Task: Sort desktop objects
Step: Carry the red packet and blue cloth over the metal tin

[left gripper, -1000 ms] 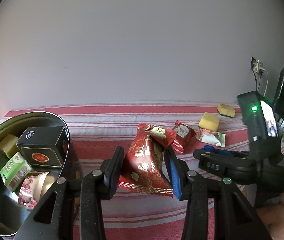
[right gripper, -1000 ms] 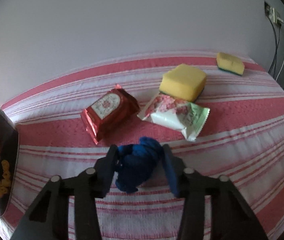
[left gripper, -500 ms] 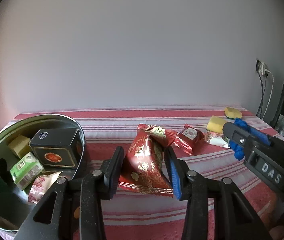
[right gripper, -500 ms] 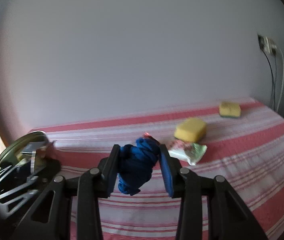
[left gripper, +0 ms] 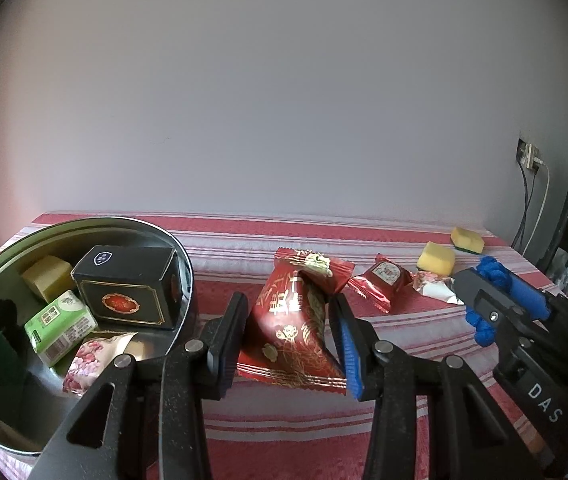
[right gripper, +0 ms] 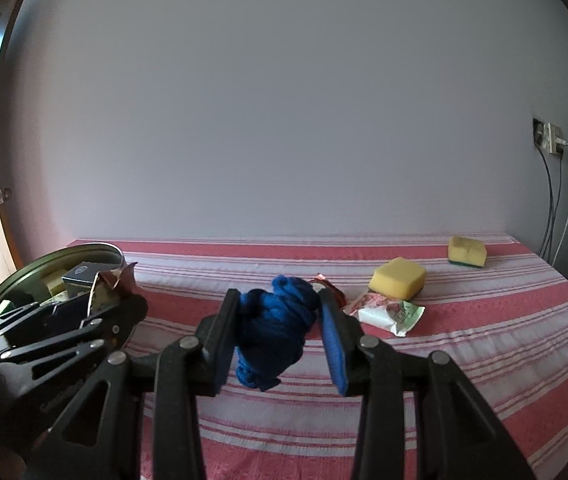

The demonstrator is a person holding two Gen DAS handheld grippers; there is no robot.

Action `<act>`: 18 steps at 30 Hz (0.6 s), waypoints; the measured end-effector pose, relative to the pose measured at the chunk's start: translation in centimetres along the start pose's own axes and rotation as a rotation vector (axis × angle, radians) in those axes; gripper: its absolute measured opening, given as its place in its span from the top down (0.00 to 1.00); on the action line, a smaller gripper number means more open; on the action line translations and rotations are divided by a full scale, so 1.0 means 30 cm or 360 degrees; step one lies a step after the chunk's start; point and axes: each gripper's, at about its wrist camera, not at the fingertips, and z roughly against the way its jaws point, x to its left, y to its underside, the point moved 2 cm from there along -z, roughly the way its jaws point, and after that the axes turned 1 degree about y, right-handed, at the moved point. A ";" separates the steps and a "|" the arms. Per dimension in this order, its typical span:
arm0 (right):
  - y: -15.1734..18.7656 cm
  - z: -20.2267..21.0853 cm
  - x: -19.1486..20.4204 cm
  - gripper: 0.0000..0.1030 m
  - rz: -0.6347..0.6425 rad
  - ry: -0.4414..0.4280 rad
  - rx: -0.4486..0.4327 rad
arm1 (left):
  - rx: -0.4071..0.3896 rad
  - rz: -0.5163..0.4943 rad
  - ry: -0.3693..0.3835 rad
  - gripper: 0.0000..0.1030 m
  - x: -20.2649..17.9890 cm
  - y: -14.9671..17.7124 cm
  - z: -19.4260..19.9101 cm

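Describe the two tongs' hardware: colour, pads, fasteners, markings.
Both tongs, left and right, are matte black linkage frames with silver rivets at the pivots. The flat fingers carry blue ribbed pads. The right body reads "DAS" in white.

Red gold-printed packet [left gripper: 296, 332] and blue, possibly yarn, bundle [right gripper: 278, 330] are held aloft above striped cloth.
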 end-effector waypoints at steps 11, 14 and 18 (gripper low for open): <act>0.002 0.023 0.036 0.62 0.0034 -0.0039 -0.0032 | -0.0022 0.0080 -0.0030 0.56 0.047 0.033 0.091; 0.006 0.025 0.037 0.62 0.0025 -0.0060 -0.0023 | -0.0016 0.0113 -0.0022 0.56 0.066 0.044 0.119; 0.012 0.030 0.044 0.62 -0.0029 -0.0115 0.0004 | -0.0045 0.0110 -0.0030 0.56 0.082 0.052 0.160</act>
